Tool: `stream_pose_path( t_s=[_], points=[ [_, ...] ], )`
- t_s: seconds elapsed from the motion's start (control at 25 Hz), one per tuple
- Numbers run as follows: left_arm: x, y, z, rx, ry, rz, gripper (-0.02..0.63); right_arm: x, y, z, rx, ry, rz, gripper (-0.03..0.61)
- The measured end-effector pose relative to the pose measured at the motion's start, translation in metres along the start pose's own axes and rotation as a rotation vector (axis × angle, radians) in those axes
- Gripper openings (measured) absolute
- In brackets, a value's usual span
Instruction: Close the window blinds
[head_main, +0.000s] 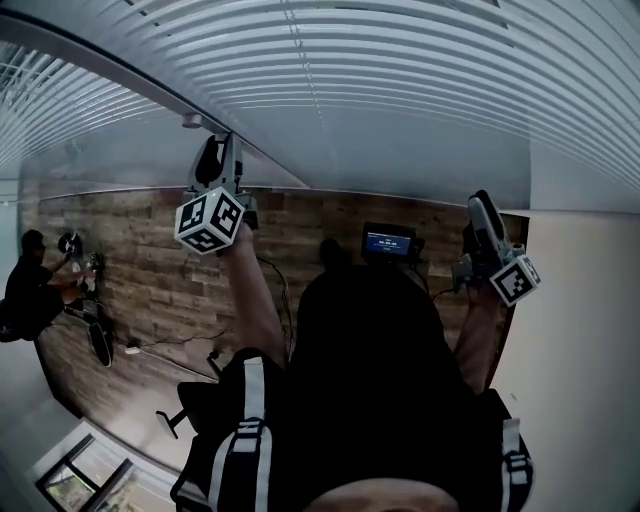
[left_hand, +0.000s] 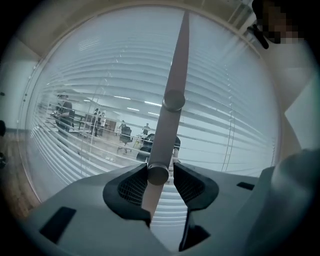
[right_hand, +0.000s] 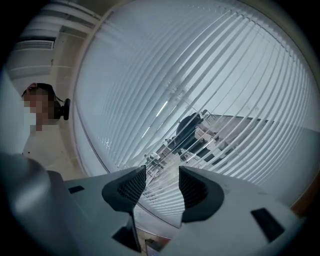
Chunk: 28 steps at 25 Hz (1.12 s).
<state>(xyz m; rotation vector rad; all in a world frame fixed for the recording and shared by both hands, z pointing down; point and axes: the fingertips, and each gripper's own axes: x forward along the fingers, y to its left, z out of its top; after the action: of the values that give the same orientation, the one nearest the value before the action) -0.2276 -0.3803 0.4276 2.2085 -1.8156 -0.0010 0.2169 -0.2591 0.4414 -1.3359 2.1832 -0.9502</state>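
I hold both grippers up at the window blinds (head_main: 400, 60), which fill the upper part of the head view from 9 o'clock round to 3 o'clock. My left gripper (head_main: 218, 150) is raised at about 11 o'clock, its marker cube (head_main: 210, 220) facing the camera. My right gripper (head_main: 483, 205) sits lower, at about 2 o'clock.

In the left gripper view, the left gripper (left_hand: 160, 175) has its 2 jaws parted round the pale tilt wand (left_hand: 175, 75). The wand's end rests against the left pad, with a sliver of gap to the right pad, so nothing is squeezed. From there the wand runs up toward 12 o'clock across the blinds (left_hand: 240, 115). The slats at 9 o'clock are angled open onto an office beyond.

In the right gripper view, the right gripper (right_hand: 157, 182) stands open and empty. The blinds (right_hand: 200, 75) lie behind the gap, their slats part-open toward 4 o'clock.

A person (head_main: 30, 280) crouches at 9 o'clock in the head view.
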Motion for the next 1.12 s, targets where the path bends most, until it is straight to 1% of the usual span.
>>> stream_pose_path(
  t_s=[0.16, 0.36, 0.48, 0.64, 0.8, 0.96, 1.12],
  points=[
    [0.000, -0.005, -0.009, 0.024, 0.002, 0.025, 0.175, -0.006, -0.011, -0.008, 0.035, 0.006, -0.001, 0.210],
    [0.000, -0.003, -0.007, 0.014, 0.001, 0.034, 0.175, -0.006, -0.008, -0.006, 0.033, 0.006, -0.004, 0.210],
    [0.001, 0.000, -0.012, 0.023, 0.000, 0.041, 0.174, -0.007, -0.013, -0.009, 0.027, 0.003, 0.003, 0.210],
    [0.002, 0.002, -0.018, 0.056, 0.014, 0.068, 0.170, -0.011, -0.020, -0.012, 0.029, -0.008, 0.003, 0.210],
    [0.001, 0.004, -0.017, 0.091, 0.014, 0.088, 0.148, -0.014, -0.025, -0.014, 0.031, -0.014, -0.004, 0.210],
    [0.000, 0.005, -0.022, 0.078, 0.031, 0.081, 0.145, -0.017, -0.025, -0.013, 0.033, -0.021, -0.011, 0.210],
    [0.001, 0.008, -0.014, 0.057, 0.037, 0.068, 0.138, -0.014, -0.012, -0.006, 0.023, -0.021, -0.012, 0.210]
  ],
)
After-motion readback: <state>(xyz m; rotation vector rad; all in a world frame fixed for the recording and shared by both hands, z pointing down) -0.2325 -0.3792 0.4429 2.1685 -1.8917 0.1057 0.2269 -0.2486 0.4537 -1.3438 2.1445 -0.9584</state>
